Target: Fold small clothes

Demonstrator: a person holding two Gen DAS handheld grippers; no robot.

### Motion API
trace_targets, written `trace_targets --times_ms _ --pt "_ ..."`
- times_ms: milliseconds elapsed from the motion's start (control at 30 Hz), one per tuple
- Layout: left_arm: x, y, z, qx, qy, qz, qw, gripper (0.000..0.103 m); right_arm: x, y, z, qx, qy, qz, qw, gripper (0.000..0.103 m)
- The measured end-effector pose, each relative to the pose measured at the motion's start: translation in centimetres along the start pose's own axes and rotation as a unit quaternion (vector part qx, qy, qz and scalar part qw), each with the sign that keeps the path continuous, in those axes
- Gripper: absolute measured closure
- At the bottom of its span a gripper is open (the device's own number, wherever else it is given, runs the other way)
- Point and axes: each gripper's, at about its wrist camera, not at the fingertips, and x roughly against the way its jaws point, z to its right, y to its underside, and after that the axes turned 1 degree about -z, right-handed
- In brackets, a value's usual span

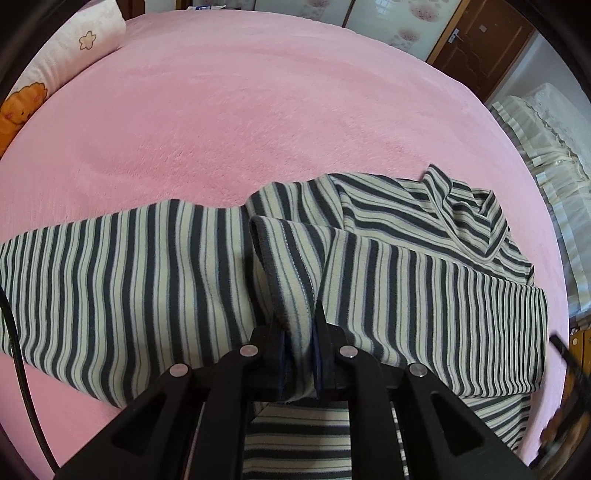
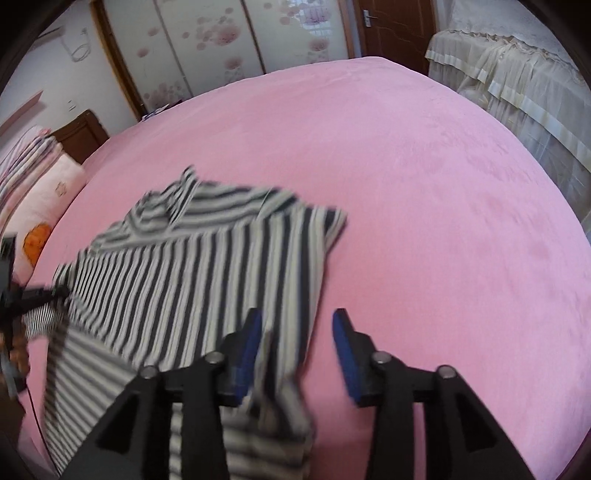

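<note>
A small striped shirt (image 1: 424, 280), cream with dark bands, lies partly folded on the pink bed cover (image 1: 229, 110). Its collar (image 1: 465, 214) points to the right in the left wrist view. My left gripper (image 1: 298, 332) is shut on a sleeve cuff (image 1: 291, 280) that rises in a fold between its pads. In the right wrist view the same shirt (image 2: 192, 273) appears blurred. My right gripper (image 2: 297, 332) stands open over the shirt's near corner, its blue pads (image 2: 345, 347) well apart; cloth lies beside the left pad and neither pad presses on it.
Pink bed cover (image 2: 424, 192) spreads wide to the right and far side. Pillows (image 1: 55, 62) lie at the far left. A bed with a cream frilled cover (image 2: 517, 85) stands beyond the right edge. Wardrobe doors (image 2: 207, 40) and a wooden door (image 2: 395, 26) line the back wall.
</note>
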Motion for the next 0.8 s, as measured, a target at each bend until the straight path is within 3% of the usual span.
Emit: trace_targets --times_ms 200,367,433,667,800 --pt "-0.4 -0.1 0.4 -0.012 0.004 -0.001 0.9999 0.094 -4.3 -4.3 1.8 -0.054 -0.04 -0.057 0.996 0.061" --pt "-1.0 -0.1 0.9 -0.015 0.004 0.0 0.9999 0.094 -6.9 -5.8 2.9 -0.103 -0.066 -0.088 0.989 0.062" --pt "-1.1 -0.2 1.1 -0.017 0.005 0.001 0.9999 0.094 -7.1 -6.2 2.9 -0.096 -0.049 -0.089 0.99 0.096" --pt "-1.3 -1.0 1.2 -0.021 -0.006 0.017 0.9996 0.094 -4.8 -6.7 0.9 0.006 0.03 -0.025 0.999 0.098" --pt "-2.5 -1.3 0.0 -0.005 -0.032 0.01 0.9994 0.091 -6.4 -6.6 0.7 0.044 0.079 -0.024 0.996 0.098"
